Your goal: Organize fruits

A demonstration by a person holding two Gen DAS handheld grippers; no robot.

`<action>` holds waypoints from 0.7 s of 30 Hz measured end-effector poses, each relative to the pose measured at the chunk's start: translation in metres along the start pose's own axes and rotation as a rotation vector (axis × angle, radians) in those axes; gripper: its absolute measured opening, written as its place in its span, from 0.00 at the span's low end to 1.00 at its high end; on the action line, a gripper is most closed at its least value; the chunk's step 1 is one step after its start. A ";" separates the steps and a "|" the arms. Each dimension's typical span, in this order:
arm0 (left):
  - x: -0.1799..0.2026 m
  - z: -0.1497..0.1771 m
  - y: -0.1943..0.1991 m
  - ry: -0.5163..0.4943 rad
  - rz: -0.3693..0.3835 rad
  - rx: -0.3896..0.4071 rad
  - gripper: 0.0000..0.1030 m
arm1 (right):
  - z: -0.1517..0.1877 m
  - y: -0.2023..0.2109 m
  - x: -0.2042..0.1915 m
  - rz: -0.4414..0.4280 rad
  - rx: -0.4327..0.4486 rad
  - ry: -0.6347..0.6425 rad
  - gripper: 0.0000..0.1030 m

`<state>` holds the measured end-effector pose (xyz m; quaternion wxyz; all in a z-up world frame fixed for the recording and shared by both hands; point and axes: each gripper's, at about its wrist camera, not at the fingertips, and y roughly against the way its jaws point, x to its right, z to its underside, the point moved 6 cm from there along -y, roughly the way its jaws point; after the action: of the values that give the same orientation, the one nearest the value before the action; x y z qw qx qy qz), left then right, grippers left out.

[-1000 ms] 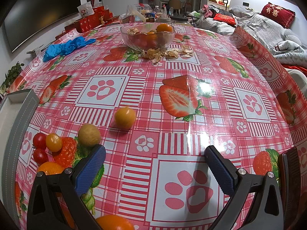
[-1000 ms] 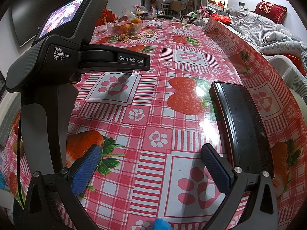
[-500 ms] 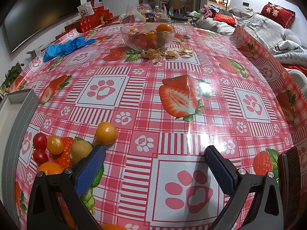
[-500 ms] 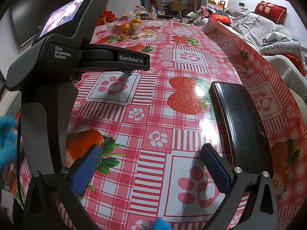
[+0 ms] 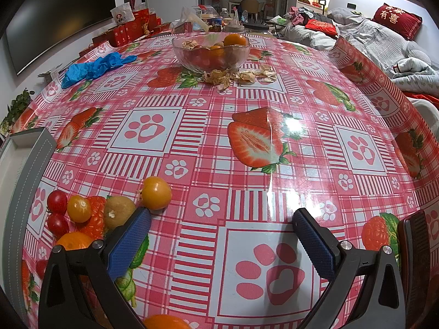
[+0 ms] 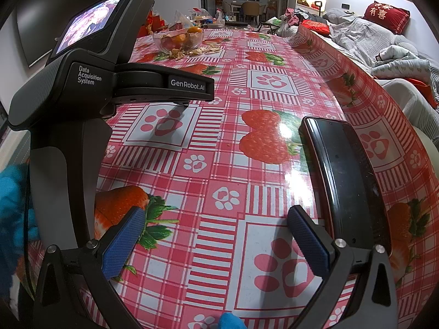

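Observation:
In the left wrist view my left gripper [image 5: 221, 227] is open and empty above the strawberry tablecloth [image 5: 247, 170]. A yellow-orange tomato [image 5: 156, 192] lies just beyond its left fingertip [image 5: 131, 235]. Left of that sit a brown kiwi [image 5: 118, 212], a small orange tomato [image 5: 79, 208], two red cherry tomatoes [image 5: 57, 202], and an orange [image 5: 74, 241]. Another orange [image 5: 164, 322] shows at the bottom edge. A glass bowl [image 5: 211, 52] of fruit stands far back. In the right wrist view my right gripper [image 6: 214, 231] is open and empty, with the left device [image 6: 90, 82] to its left.
A black phone [image 6: 343, 175] lies by my right gripper's right finger. Dry husks [image 5: 238, 75] lie in front of the bowl and blue gloves [image 5: 93, 64] at the back left. A grey tray edge [image 5: 24, 181] runs along the left. A blue-gloved hand [image 6: 13, 203] shows at left.
The yellow-orange tomato and the kiwi rolled back toward the left fingertip and the fruit cluster. A blue-gloved hand came into the right wrist view. Both grippers stayed still.

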<state>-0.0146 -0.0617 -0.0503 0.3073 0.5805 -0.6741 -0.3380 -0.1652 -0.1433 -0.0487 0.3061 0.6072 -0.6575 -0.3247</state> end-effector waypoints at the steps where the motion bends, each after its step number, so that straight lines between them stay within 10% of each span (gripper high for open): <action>1: 0.001 0.000 0.000 0.000 0.000 0.000 1.00 | 0.000 0.000 0.000 0.000 0.000 0.000 1.00; 13: -0.001 -0.001 0.004 -0.035 0.000 -0.013 1.00 | 0.000 0.000 0.000 -0.001 0.001 -0.001 1.00; 21: -0.049 0.006 0.097 -0.104 -0.068 0.202 1.00 | 0.000 0.000 0.000 0.005 -0.001 0.002 1.00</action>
<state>-0.0685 -0.0034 0.0245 0.2001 0.6128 -0.6996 -0.3082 -0.1650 -0.1434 -0.0482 0.3081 0.6055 -0.6585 -0.3236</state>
